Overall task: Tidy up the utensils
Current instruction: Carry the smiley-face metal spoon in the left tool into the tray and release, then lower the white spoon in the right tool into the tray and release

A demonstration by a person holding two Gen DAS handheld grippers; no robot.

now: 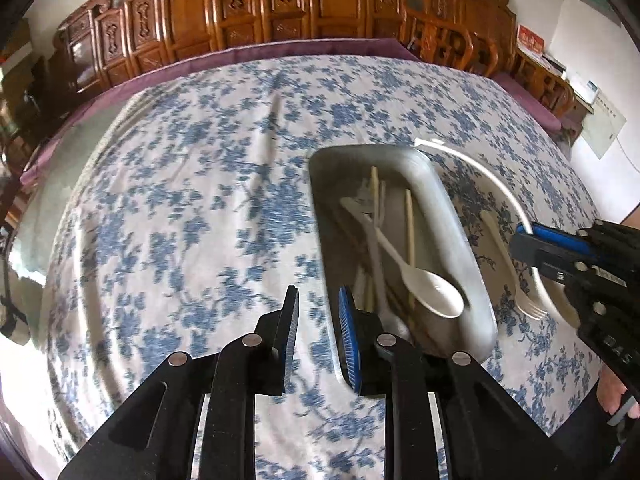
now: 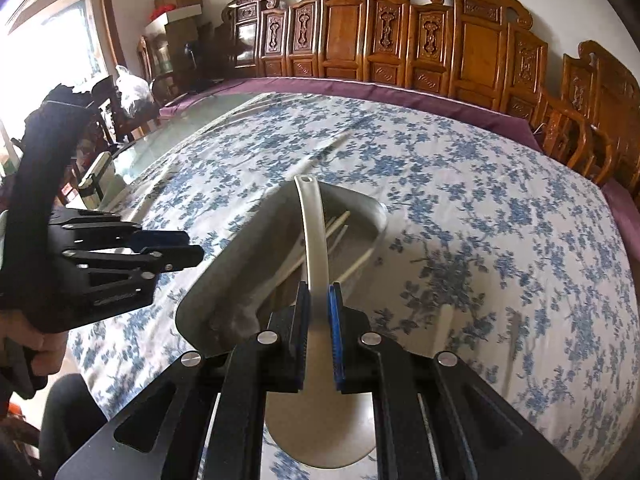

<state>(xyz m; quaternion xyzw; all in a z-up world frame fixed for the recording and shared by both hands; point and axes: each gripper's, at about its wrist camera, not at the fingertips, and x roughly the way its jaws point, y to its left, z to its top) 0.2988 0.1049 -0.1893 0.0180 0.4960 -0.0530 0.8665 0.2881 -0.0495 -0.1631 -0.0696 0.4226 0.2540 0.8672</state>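
The big table (image 1: 180, 200) fills most of both pictures. It wears a white cloth with blue flowers, so small things stand out on it. Carved wooden chairs (image 2: 480, 48) line the top of both views.

Right of the middle in the left wrist view sits a grey metal tray (image 1: 452, 216). It is the home for the utensils, so they lie together in it. Inside are pale chopsticks (image 1: 409, 224), a white spoon (image 1: 432, 294) and a fork (image 1: 370, 216), piled across each other.

A long white ladle (image 2: 314, 240) is the thing being moved. In the right wrist view it runs up the middle, bowl at the bottom, handle tip over the tray. It is held by the handle, probably so it can be laid in the tray with the rest.

On the cloth right of the tray in the left wrist view lies a white fork (image 1: 520, 296), not yet put away.

The right gripper (image 2: 319, 332) has its jaws clamped on the ladle handle. The left gripper (image 1: 319, 340), bottom middle of its own view, has its jaws a little apart with nothing between them, next to the tray's near end.

White letters show on the right gripper at the right edge of the left wrist view, too blurry to read. A red sign (image 1: 531, 42) at the upper right can't be read either.
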